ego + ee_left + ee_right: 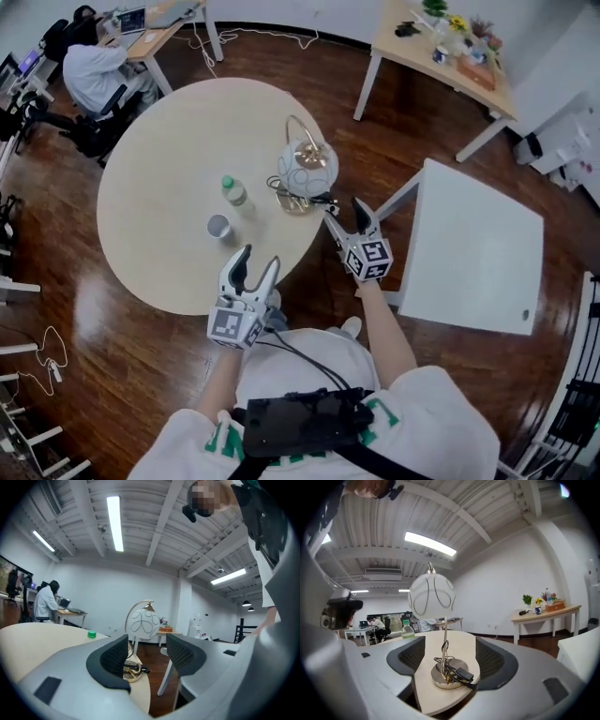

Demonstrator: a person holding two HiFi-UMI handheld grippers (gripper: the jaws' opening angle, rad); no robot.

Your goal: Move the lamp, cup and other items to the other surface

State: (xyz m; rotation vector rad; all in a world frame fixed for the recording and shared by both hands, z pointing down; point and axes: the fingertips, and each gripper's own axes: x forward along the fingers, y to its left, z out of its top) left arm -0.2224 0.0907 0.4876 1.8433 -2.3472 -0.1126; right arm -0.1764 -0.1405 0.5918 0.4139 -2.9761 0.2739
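Note:
A lamp with a white globe shade (307, 167) and a brass base (295, 199), its cord wound round it, stands at the round beige table's (169, 150) right edge. A bottle with a green cap (233, 191) and a small grey cup (218, 227) stand to its left. My right gripper (345, 216) is open just off the table edge. In the right gripper view the lamp base (449, 676) lies ahead between the jaws, untouched. My left gripper (260, 262) is open and empty by the table's near edge, and its own view shows the globe (144, 624) ahead.
A white square table (478, 253) stands to the right, across a gap of dark wood floor. A wooden table (441, 47) with flowers and small items stands at the back right. A person (94, 70) sits at a desk at the far left.

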